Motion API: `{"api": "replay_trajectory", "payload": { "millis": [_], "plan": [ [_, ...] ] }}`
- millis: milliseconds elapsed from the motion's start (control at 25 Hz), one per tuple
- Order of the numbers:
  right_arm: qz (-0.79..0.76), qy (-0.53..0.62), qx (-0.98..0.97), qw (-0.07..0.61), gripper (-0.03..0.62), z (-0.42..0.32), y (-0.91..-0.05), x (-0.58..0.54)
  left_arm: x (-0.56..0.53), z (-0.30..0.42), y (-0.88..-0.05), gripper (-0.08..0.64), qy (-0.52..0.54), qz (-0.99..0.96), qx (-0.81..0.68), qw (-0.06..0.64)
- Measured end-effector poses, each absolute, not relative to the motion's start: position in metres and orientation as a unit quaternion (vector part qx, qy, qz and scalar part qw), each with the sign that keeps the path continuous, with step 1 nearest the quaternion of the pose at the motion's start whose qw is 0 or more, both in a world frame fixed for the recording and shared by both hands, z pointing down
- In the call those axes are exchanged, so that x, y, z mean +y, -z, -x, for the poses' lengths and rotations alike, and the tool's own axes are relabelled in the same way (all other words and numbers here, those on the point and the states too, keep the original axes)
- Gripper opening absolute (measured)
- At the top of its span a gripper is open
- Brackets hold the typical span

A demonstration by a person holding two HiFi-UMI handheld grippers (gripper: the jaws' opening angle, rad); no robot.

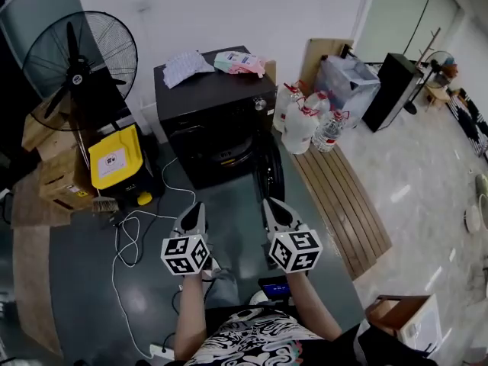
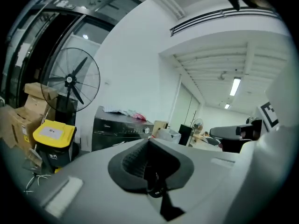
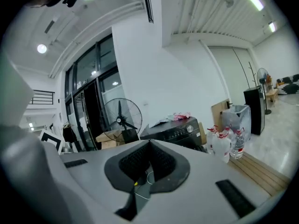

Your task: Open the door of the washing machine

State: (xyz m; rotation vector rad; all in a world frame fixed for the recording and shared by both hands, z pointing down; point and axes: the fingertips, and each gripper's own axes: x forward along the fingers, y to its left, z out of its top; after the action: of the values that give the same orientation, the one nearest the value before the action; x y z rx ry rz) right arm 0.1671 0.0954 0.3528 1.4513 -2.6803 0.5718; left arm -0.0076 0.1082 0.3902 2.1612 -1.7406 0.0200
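A black front-loading washing machine (image 1: 217,117) stands against the white wall. Its round door (image 1: 268,175) hangs swung out to the right, and the dark drum opening (image 1: 227,155) shows. Both grippers are held up in front of the person, well short of the machine and touching nothing. My left gripper (image 1: 195,207) is shut and empty; my right gripper (image 1: 271,204) beside it is also shut and empty. The machine (image 2: 120,129) appears beyond the closed left gripper (image 2: 148,142) in the left gripper view. It also shows as the machine (image 3: 180,130) past the closed right gripper (image 3: 150,142).
A standing fan (image 1: 80,61), cardboard boxes (image 1: 59,175) and a yellow-lidded bin (image 1: 114,157) sit left of the machine. Water bottles (image 1: 303,120) and a wooden pallet (image 1: 343,204) lie to its right. White cables (image 1: 131,239) trail over the floor. Clothes (image 1: 239,63) rest on the machine's top.
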Motion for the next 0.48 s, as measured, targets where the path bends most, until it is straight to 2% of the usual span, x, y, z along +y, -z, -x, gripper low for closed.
{"api": "replay_trajectory", "payload": {
  "millis": [480],
  "plan": [
    [-0.472,-0.16,-0.866,0.04,0.002,-0.176,-0.335,0.117,0.128,-0.003,-0.351,0.0,0.008,-0.773,-0.615,0.153]
  ]
}}
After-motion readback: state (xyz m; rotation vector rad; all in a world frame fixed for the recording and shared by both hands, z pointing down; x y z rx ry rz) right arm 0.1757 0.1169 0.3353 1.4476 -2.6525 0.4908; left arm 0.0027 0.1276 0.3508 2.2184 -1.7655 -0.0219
